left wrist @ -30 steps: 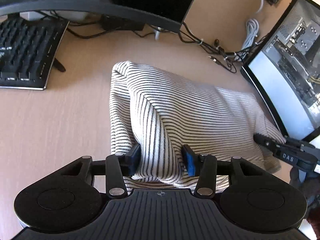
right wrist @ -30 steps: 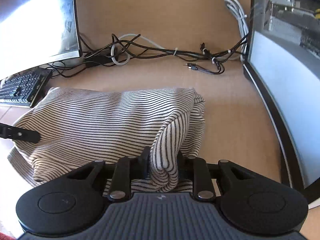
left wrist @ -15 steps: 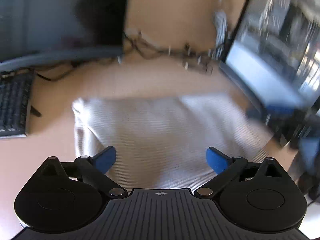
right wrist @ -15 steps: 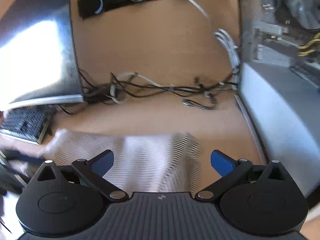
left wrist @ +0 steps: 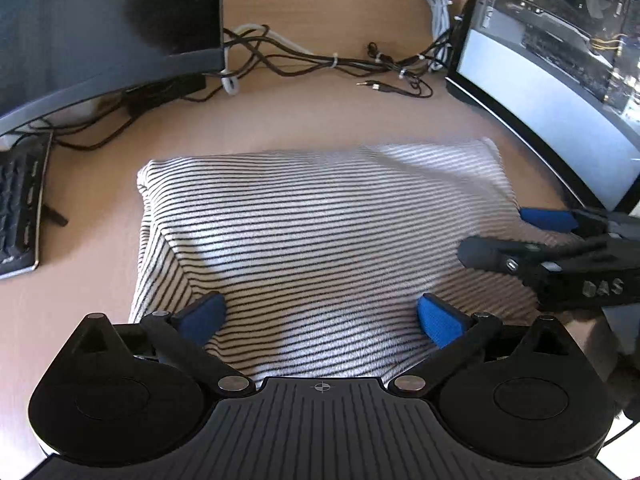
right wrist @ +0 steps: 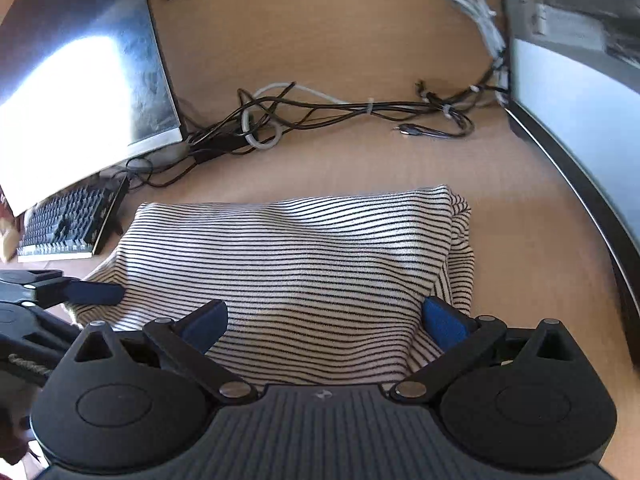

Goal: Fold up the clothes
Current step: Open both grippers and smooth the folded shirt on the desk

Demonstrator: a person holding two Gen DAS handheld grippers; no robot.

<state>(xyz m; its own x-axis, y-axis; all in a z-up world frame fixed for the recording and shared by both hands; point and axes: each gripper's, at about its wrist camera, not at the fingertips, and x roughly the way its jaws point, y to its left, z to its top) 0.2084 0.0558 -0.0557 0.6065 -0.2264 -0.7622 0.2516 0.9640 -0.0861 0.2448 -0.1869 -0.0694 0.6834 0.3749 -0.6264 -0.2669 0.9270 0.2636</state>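
Note:
A folded white garment with thin black stripes (left wrist: 320,232) lies flat on the wooden desk; it also shows in the right wrist view (right wrist: 304,264). My left gripper (left wrist: 320,316) is open and empty, its blue pads spread wide just above the garment's near edge. My right gripper (right wrist: 324,322) is open and empty too, over the garment's near right part. The right gripper also shows in the left wrist view (left wrist: 532,236) at the garment's right end. The left gripper's finger shows in the right wrist view (right wrist: 92,292) at the garment's left end.
A dark monitor (left wrist: 100,20) stands at the back left with a black keyboard (left wrist: 20,208) beside it. A second monitor (left wrist: 560,72) stands at the right. A tangle of cables (left wrist: 328,64) lies behind the garment on the desk (left wrist: 88,272).
Both grippers were shut on folds of the garment a second ago. They have opened, let it go and drawn back, and the garment now lies flat.

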